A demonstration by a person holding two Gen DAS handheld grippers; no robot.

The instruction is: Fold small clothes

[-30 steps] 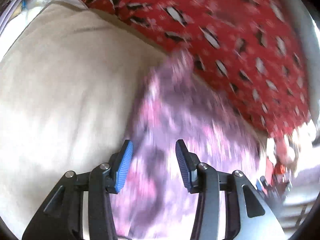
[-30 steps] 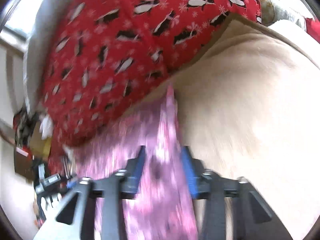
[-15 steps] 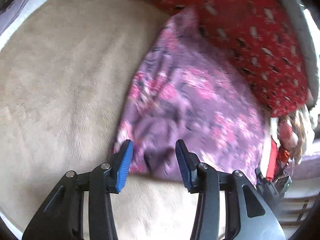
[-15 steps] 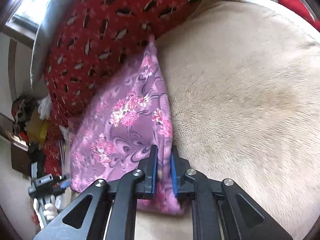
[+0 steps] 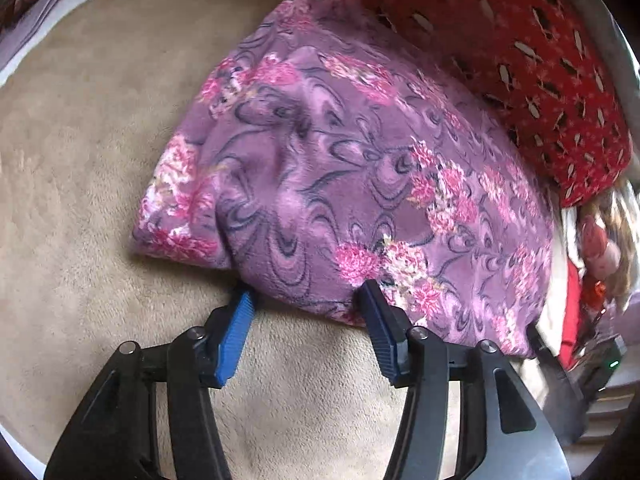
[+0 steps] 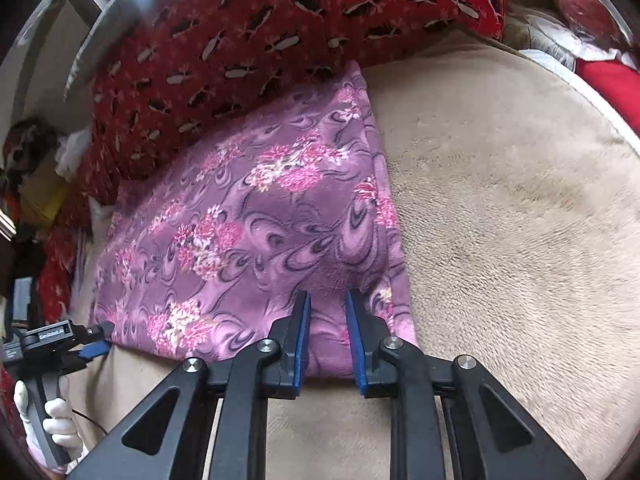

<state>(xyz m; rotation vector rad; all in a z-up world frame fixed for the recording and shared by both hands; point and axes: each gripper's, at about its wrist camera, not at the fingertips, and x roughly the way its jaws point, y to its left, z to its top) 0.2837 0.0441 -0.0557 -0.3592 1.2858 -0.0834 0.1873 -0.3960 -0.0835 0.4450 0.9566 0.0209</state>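
A purple garment with pink flowers [image 5: 340, 184] lies folded flat on a beige plush blanket [image 5: 80, 160]. My left gripper [image 5: 306, 296] is open, its fingertips at the garment's near edge, nothing held. In the right wrist view the garment [image 6: 248, 240] lies the same way. My right gripper [image 6: 327, 300] is partly open over the garment's near right corner, its pads apart and not pinching the cloth. The left gripper [image 6: 96, 338] shows at the far left of that view, at the garment's near left corner.
A red penguin-print cushion [image 5: 520, 52] lies behind the garment and touches its far edge; it also shows in the right wrist view [image 6: 260, 40]. The beige blanket [image 6: 520, 200] stretches to the right. Clutter lies off the bed's edge [image 6: 32, 168].
The garment was laid down flat on the blanket. My right gripper, shut on its near edge half a second ago, has opened and let go. My left gripper stayed open and drew back to the edge.
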